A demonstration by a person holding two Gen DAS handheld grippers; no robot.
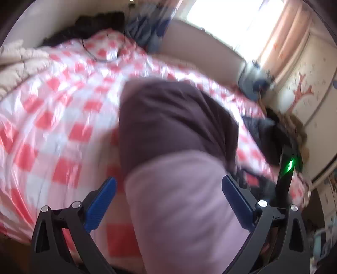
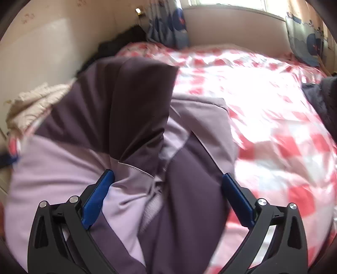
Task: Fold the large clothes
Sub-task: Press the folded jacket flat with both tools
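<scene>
The purple garment (image 2: pixel 130 118) is seen lying on the checked bed (image 2: pixel 273 118), right between both hand-held grippers' wide-open jaws (left (image 1: pixel 168 189), right (image 2: pixel 168 183)); nothing is gripped.

The left gripper (image 1: pixel 168 189) stands wide open over a two-tone purple garment (image 1: pixel 179 147) lying on the red-and-white checked bedcover (image 1: pixel 63 105). Far right, a bright window (image 1: pixel 231 19).
</scene>
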